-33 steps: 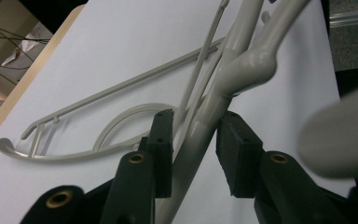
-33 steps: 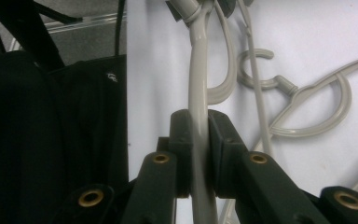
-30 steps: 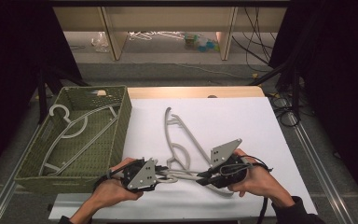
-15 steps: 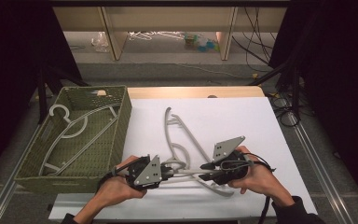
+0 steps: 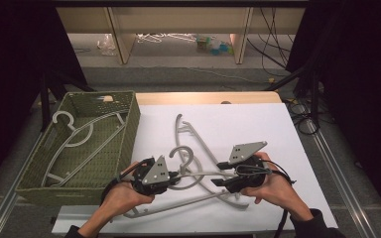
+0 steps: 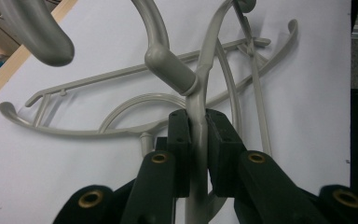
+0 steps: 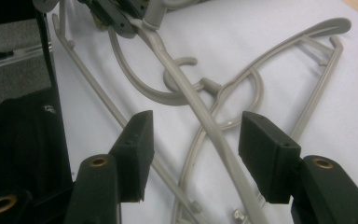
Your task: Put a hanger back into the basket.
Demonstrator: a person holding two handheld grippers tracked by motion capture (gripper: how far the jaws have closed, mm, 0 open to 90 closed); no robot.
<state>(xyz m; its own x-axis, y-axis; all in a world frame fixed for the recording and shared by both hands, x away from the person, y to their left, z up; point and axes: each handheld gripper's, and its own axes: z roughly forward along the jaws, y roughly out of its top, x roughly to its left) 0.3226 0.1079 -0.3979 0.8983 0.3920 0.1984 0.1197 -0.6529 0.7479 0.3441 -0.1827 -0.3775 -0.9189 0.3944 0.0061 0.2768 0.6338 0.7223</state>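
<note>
Surface: a white table is seen, a green basket at its left.
Room: dark surroundings, shelving behind.
Left gripper: clamped on a grey hanger.
Right gripper: spread wide.

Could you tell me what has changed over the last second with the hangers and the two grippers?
The left gripper stays shut on the grey hanger and has lifted it a little towards the right. The right gripper is open around its arm. The other hanger and the basket stayed put.

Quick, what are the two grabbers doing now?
Left gripper: jaws shut on the grey hanger.
Right gripper: jaws open around that hanger's arm.
</note>
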